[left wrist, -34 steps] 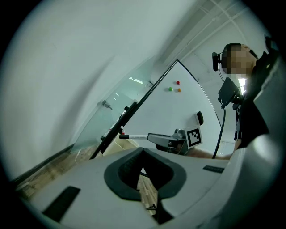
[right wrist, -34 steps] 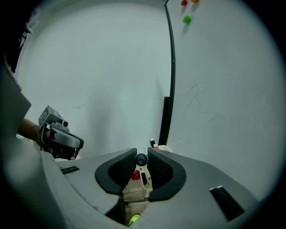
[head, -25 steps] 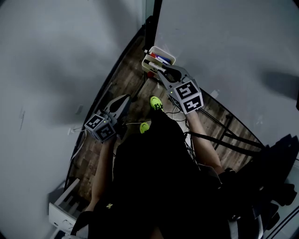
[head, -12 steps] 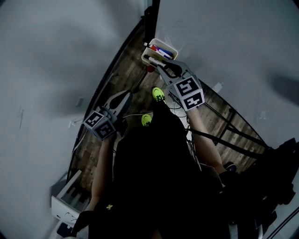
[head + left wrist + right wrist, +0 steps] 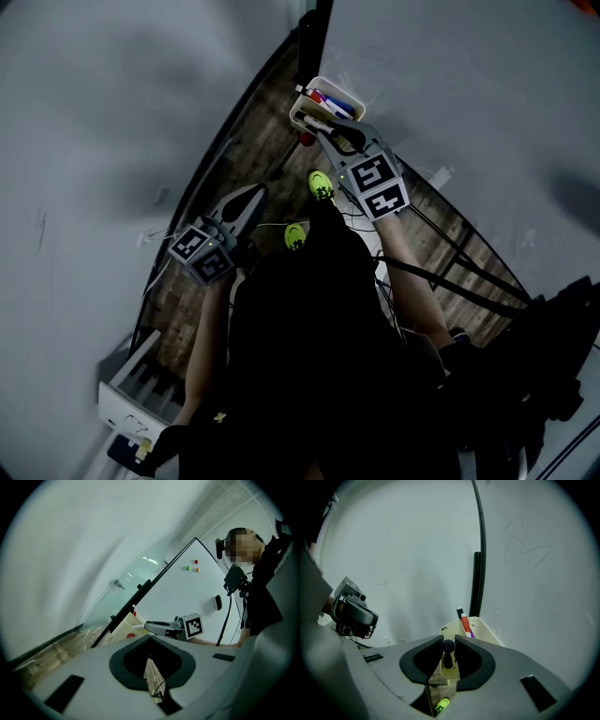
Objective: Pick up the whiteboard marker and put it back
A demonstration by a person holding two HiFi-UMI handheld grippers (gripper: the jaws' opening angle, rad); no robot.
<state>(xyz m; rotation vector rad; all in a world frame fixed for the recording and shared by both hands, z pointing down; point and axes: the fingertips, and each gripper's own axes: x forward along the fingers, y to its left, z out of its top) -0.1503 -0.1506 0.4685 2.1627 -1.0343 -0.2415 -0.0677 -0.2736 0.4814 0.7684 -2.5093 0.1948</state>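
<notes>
Right gripper view: right gripper (image 5: 449, 642) jaws pinching the marker (image 5: 447, 659) above the holder (image 5: 485, 630), left gripper (image 5: 150, 640) jaws pressed together, so it's the put-back step, probably lower and release next.

You had no words, brands or numbers legible anywhere. Up and to the right of your right gripper (image 5: 449, 645), a faint scrawl (image 5: 528, 545) on the whiteboard (image 5: 543, 602) was unreadable. That gripper's cube (image 5: 377, 187) bore only black-and-white square patterns.
</notes>
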